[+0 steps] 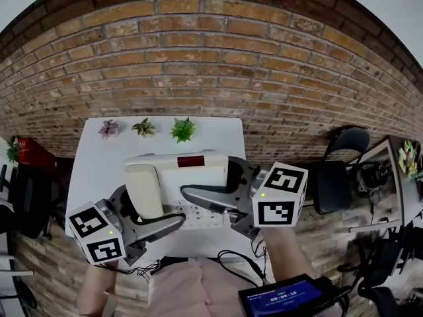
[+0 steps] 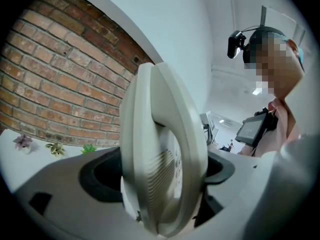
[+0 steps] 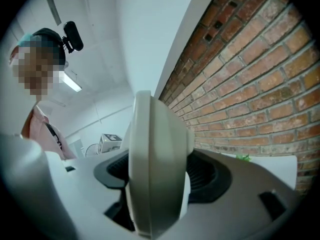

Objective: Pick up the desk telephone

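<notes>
Two tongs grip the desk telephone (image 1: 192, 177) from opposite sides and hold it over the white tabletop (image 1: 99, 170). The left tongs (image 1: 149, 211) bite the side that carries the handset (image 1: 144, 190). One grey jaw lies across the top face near the keypad (image 1: 198, 214), and the other goes underneath. The right tongs (image 1: 221, 207) are clamped on the opposite side, with one long jaw reaching across the top face below the red display (image 1: 191, 161).

Both gripper views show the cream body edge-on, wedged upright between the grey jaws with the dark pads pressed on either face. The jaws stand wide apart because the body fills the gap. In the left gripper view a ribbed grille shows on the face turned to the camera. The telephone sits roughly level between the two marker cubes, in front of the person's chest.

Three small potted plants, one purplish (image 1: 109, 129), one pale green (image 1: 144, 127) and one bright green (image 1: 183, 130), stand in a row at the tabletop's far edge. They are well apart from the telephone and close to the brick wall (image 1: 211, 58). Black cables (image 1: 231, 256) trail along the near edge beneath the tongs. A device with a lit blue screen (image 1: 284, 299) hangs at the person's front, lower right. A dark chair (image 1: 337, 170) stands off to the right of the tabletop, and a red object (image 1: 33, 154) lies off to its left.
</notes>
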